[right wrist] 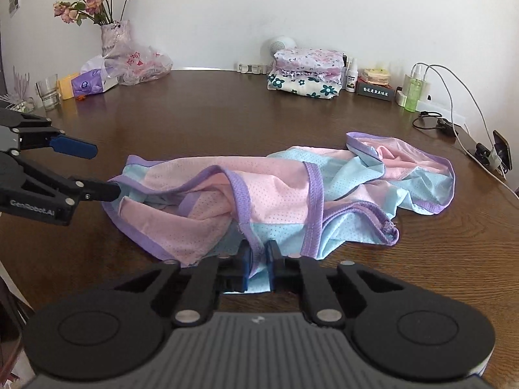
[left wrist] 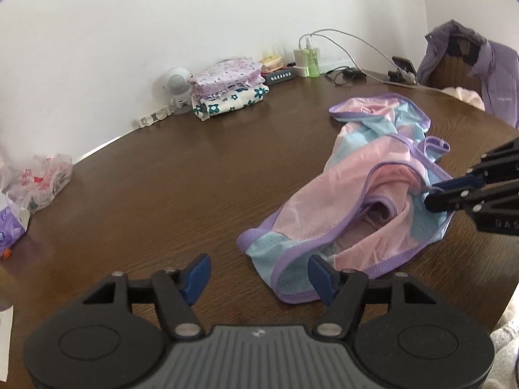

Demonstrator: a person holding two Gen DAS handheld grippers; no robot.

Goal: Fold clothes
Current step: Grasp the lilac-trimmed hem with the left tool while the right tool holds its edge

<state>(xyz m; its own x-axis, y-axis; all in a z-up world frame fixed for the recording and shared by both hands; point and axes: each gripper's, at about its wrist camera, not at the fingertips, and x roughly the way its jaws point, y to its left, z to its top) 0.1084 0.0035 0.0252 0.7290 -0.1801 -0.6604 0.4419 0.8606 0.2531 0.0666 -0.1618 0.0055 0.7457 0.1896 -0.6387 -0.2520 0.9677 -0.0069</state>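
Right wrist: right hand-held gripper (right wrist: pixel 258 261) clamps garment (right wrist: pixel 279 191) hem; left hand-held gripper (left wrist: pixel 258 275) apart.

L gripper (left wrist: pixel 258 277) open by crumpled garment (left wrist: pixel 350 201); R gripper (left wrist: pixel 429 194) pinching it.

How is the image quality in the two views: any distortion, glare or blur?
Left wrist view: strong fisheye bending of the table edge, dark corners, bright patches on the wall at the top, plastic bag soft. Right wrist view: same curvature, even daylight, soft sheen on the table, garment fairly sharp.
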